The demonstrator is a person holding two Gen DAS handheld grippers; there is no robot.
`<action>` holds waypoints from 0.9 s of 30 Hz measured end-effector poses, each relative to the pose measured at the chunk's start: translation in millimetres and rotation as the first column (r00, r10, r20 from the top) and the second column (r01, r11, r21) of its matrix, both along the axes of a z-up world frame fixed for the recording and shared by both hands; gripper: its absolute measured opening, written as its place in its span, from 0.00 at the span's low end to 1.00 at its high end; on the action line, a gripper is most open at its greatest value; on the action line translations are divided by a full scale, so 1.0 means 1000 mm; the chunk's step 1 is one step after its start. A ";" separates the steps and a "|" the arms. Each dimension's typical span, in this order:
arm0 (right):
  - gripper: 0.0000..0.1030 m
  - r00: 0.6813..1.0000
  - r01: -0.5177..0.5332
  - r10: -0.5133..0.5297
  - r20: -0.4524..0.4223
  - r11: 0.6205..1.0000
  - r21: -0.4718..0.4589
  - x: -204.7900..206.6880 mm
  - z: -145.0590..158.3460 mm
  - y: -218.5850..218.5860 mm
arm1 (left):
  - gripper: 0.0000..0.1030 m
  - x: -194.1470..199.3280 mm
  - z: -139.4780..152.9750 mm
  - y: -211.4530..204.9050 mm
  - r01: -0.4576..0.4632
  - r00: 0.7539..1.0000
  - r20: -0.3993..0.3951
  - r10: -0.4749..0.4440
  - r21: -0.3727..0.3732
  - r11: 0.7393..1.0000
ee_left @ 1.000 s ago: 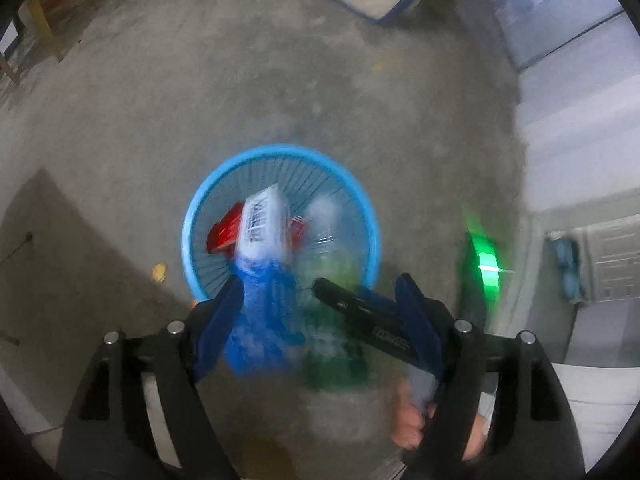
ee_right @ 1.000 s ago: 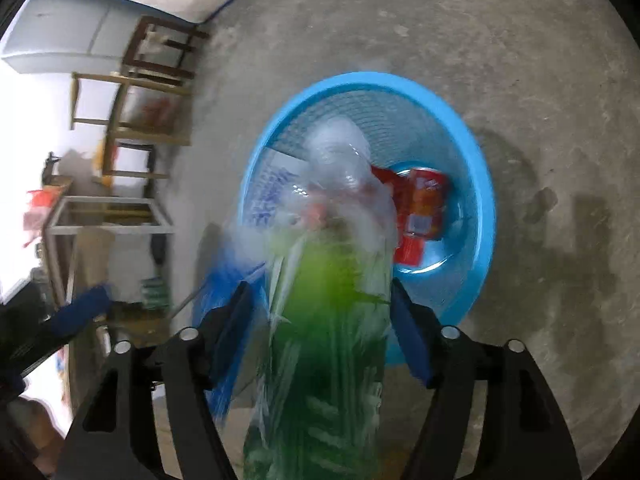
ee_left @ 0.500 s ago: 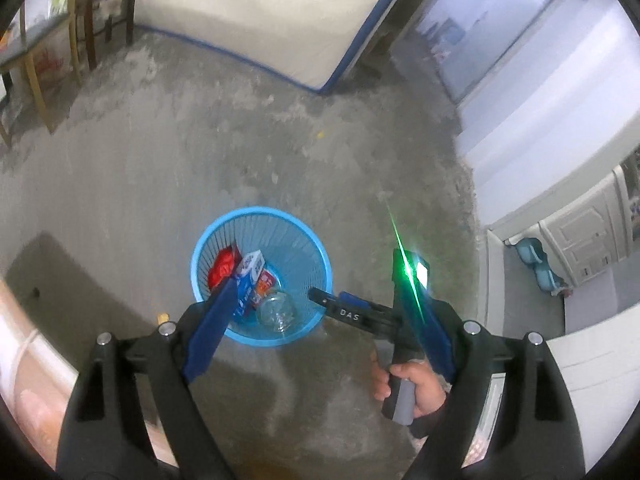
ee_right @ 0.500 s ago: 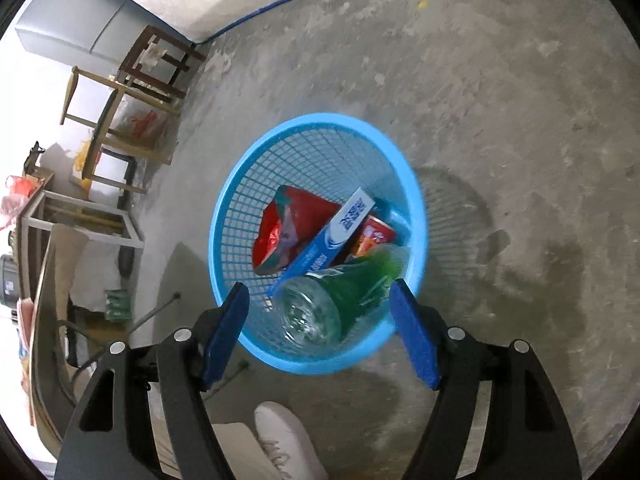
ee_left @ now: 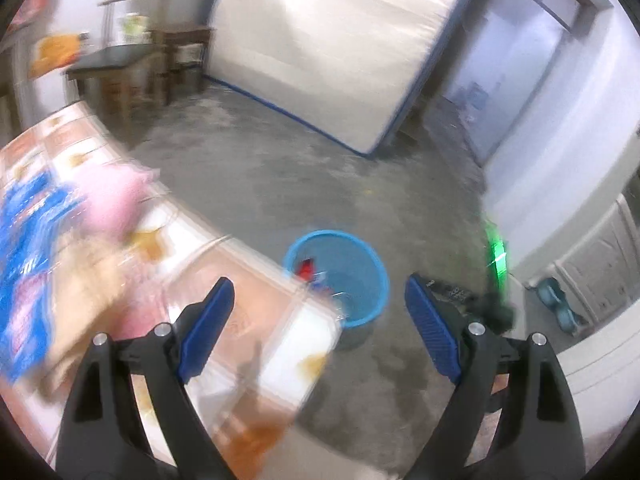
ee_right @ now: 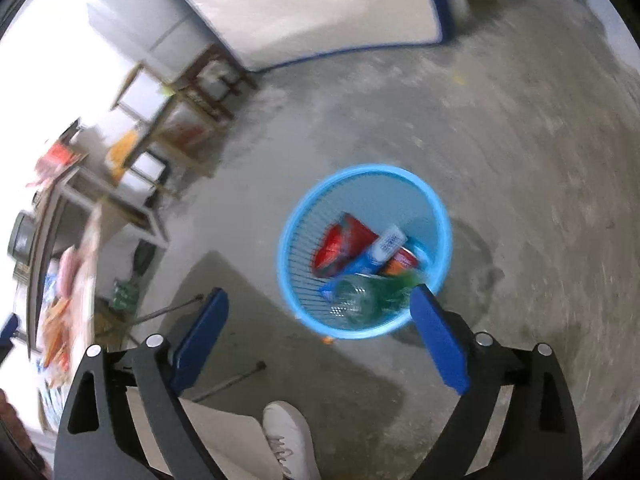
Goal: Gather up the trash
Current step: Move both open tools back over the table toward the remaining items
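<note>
Trash is lying in the blue basket [ee_right: 366, 326], which is standing on the grey concrete floor [ee_right: 520, 140]: a clear and green plastic bottle [ee_right: 360, 292] nearest the rim, a blue-and-white carton [ee_right: 380, 250] across it, a red wrapper [ee_right: 340, 244] and a red can [ee_right: 402, 262] behind. The right gripper [ee_right: 318, 322] is hanging above the basket with its jaws having just been opening; they are standing wide apart with nothing between them. The left gripper [ee_left: 318, 306] is also spread wide, its jaws having just been opening, and is holding nothing. In the left wrist view, the basket [ee_left: 370, 268] is sitting just past the corner of the bench [ee_left: 280, 344], whose patterned top is carrying blurred blue [ee_left: 24, 236] and pink [ee_left: 114, 200] packets. A white shoe [ee_right: 288, 436] is showing at the bottom edge of the right wrist view.
</note>
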State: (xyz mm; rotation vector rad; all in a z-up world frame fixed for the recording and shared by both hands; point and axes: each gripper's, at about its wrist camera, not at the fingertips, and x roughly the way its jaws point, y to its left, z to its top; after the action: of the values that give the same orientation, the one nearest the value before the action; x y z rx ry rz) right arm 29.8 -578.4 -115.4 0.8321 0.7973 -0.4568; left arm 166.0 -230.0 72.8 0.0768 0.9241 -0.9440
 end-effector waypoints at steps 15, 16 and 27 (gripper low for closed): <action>0.94 0.932 -0.327 0.361 -0.010 0.831 -0.450 0.151 0.149 0.193 | 0.92 -0.007 -0.019 0.216 -0.426 0.901 0.045 0.431 -0.090 0.900; 0.94 0.926 -0.345 0.377 -0.029 0.811 -0.472 0.160 0.154 0.206 | 0.92 -0.006 -0.022 0.229 -0.455 0.888 0.022 0.459 -0.112 0.884; 0.94 0.801 -0.453 0.594 0.070 0.679 -0.578 0.176 0.187 0.305 | 0.92 0.011 -0.032 0.278 -0.547 0.833 -0.043 0.551 -0.202 0.812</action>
State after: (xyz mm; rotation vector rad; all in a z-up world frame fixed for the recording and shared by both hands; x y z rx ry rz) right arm 205.5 -273.1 71.8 0.0951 0.5857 -0.0280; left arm 177.0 47.8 40.9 -0.3484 0.7625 -0.4860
